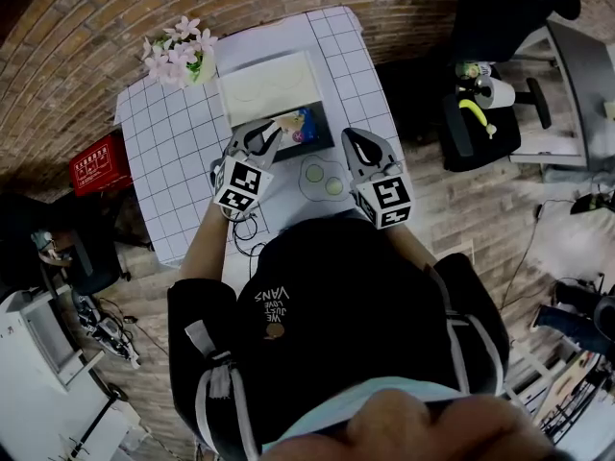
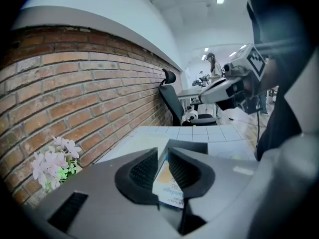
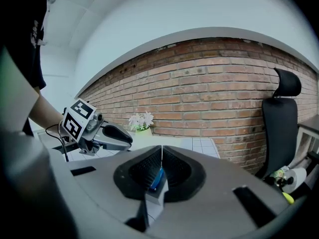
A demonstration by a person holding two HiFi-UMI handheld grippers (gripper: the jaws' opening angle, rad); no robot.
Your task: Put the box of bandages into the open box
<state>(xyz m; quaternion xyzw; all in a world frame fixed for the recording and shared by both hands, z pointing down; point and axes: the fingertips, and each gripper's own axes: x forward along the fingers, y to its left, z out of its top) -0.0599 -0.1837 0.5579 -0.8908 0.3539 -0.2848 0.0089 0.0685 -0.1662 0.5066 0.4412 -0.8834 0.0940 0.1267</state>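
We see the left gripper (image 2: pixel 163 158) with its jaws narrow and closed on the box of bandages (image 1: pixel 298 125). The box stands on its thin edge between the pads, with the printed face turned to the right pad. From the head view its long side seems to run across the desk (image 1: pixel 173 152), from the left gripper toward the right one. It is at the near end of the open box (image 1: pixel 269 89), over the dark part. We cannot tell if it rests there or hangs above it.

The right gripper (image 3: pixel 161 156) is just beside, with its jaws together.

The desk has a white cloth with a grid, and pink flowers (image 1: pixel 178 58) at the far left corner. A brick wall (image 3: pixel 209 83) is behind it, and the floor (image 1: pixel 480 219) is wooden.
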